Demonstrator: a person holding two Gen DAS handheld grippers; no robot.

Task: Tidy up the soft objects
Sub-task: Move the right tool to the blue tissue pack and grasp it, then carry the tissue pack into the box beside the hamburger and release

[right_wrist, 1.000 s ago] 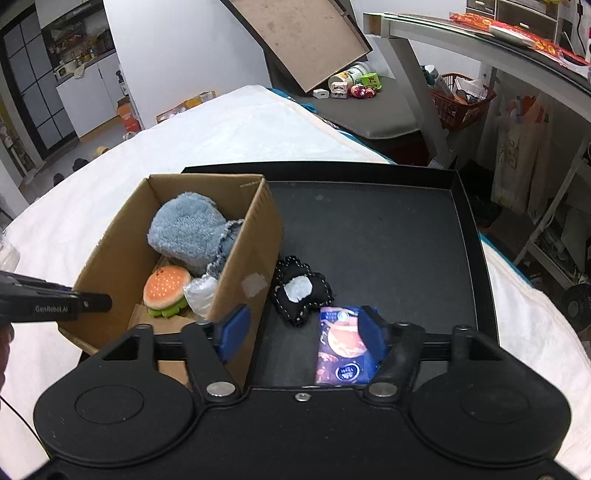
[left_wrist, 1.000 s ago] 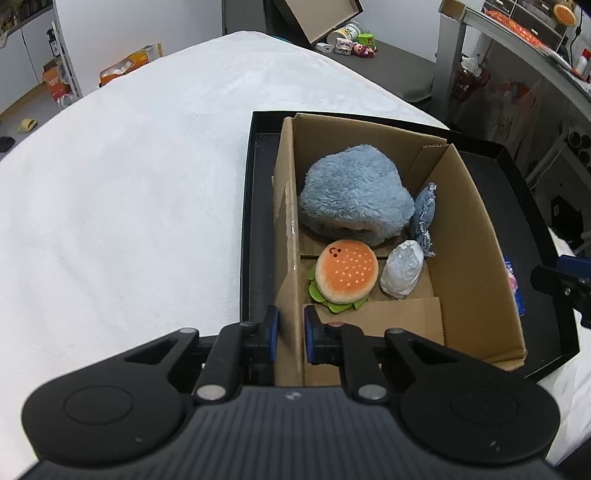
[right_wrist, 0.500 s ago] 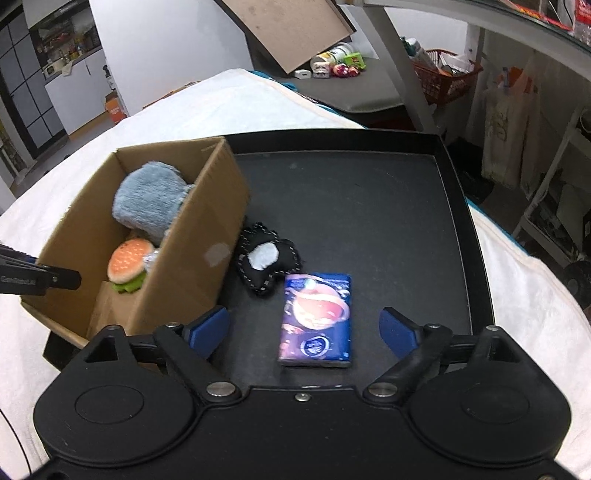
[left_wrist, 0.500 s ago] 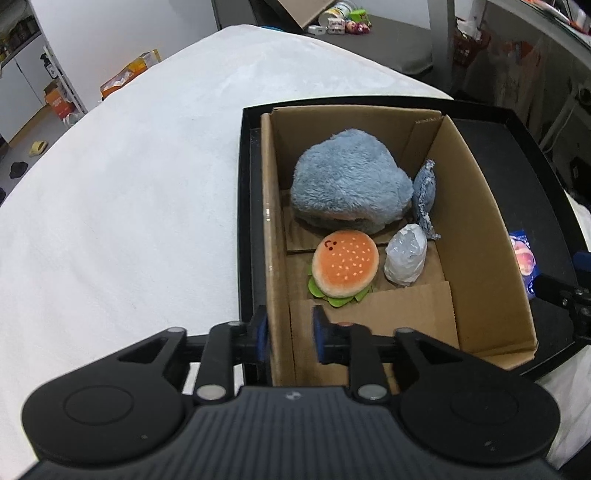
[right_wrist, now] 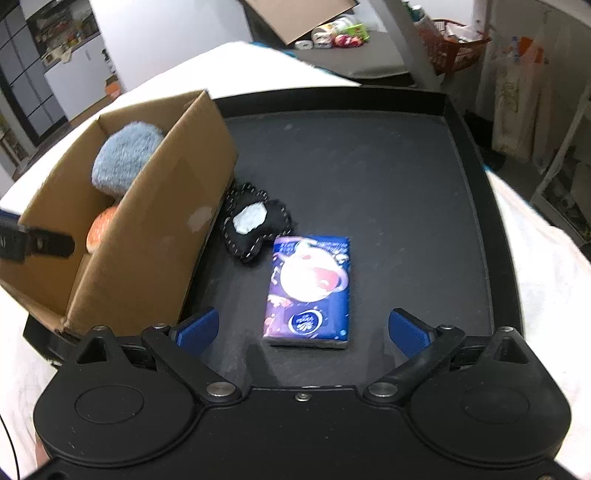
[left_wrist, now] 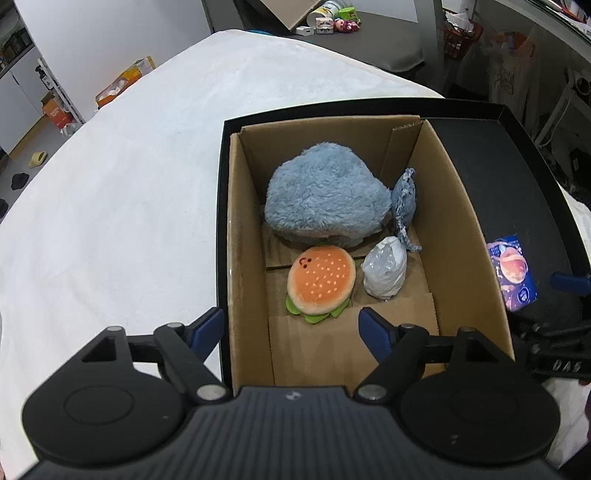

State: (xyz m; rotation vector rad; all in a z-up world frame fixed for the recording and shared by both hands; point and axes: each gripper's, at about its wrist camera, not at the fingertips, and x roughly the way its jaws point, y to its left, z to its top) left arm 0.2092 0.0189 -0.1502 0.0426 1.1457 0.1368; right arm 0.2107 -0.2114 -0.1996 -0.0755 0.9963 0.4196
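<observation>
A cardboard box (left_wrist: 469, 229) stands on a black tray (right_wrist: 388, 177). Inside lie a fluffy blue plush (left_wrist: 325, 199), a burger plush (left_wrist: 321, 278), a silver-white pouch (left_wrist: 384, 273) and a small denim piece (left_wrist: 404, 199). My left gripper (left_wrist: 291, 330) is open and empty, straddling the box's near left wall. Beside the box on the tray lie a black stitched plush (right_wrist: 255, 221) and a blue tissue pack (right_wrist: 308, 291), which also shows in the left wrist view (left_wrist: 513, 271). My right gripper (right_wrist: 301, 328) is open wide, just before the tissue pack, not touching it.
The tray sits on a white fluffy cover (left_wrist: 122, 192). Behind it is a grey table (left_wrist: 376, 40) with small toys and an open cardboard flap (right_wrist: 299, 18). Shelves and bags stand at the right.
My left gripper has opened, from nearly shut on the box's left wall to wide open. My right gripper has opened wider and moved closer over the tissue pack.
</observation>
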